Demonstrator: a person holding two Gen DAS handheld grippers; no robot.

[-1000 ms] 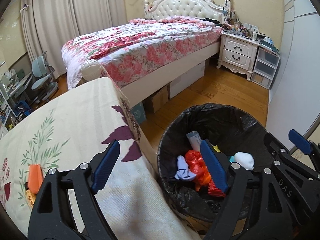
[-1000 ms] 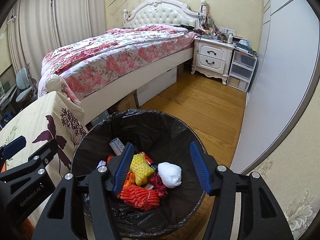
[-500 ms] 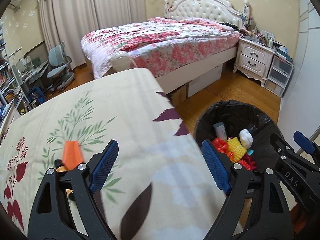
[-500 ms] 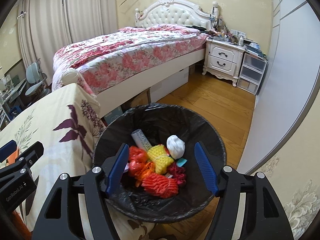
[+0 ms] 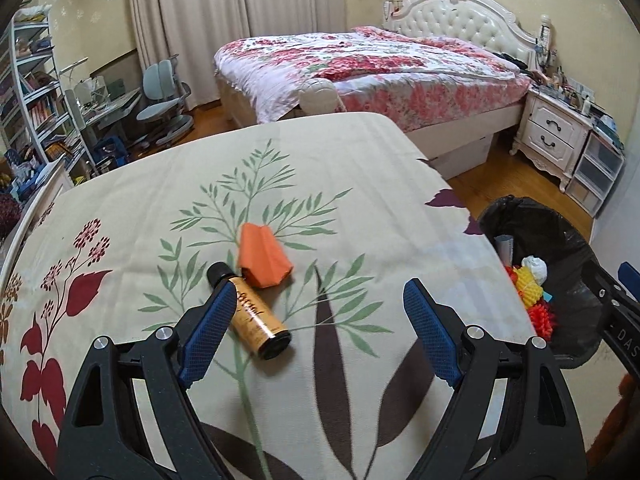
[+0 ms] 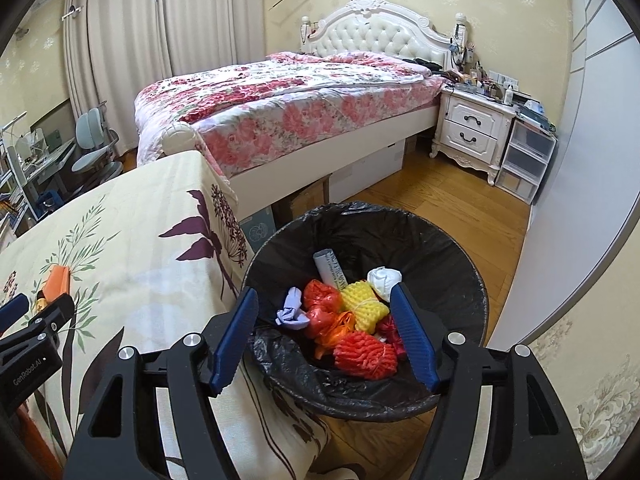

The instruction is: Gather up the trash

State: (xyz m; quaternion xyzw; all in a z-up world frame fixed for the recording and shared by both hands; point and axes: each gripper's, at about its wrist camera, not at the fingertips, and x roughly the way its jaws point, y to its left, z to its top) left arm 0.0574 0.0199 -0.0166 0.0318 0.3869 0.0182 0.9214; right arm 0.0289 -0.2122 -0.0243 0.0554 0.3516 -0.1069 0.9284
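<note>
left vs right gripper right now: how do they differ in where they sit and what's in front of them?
The left gripper hovers over the floral-cloth table; the right gripper hangs over the black-lined trash bin. Ahead of the left lie loose items, an amber bottle and an orange piece; below the right is trash already binned. The left's finger overlaps the bottle in view; the right's frame binned trash. Shared: both open, both empty.

Amber bottle point(image 5: 252, 317), orange wrapper point(image 5: 263, 256), leaf-printed cream tablecloth point(image 5: 352, 216), black bin liner point(image 6: 420, 240)
</note>
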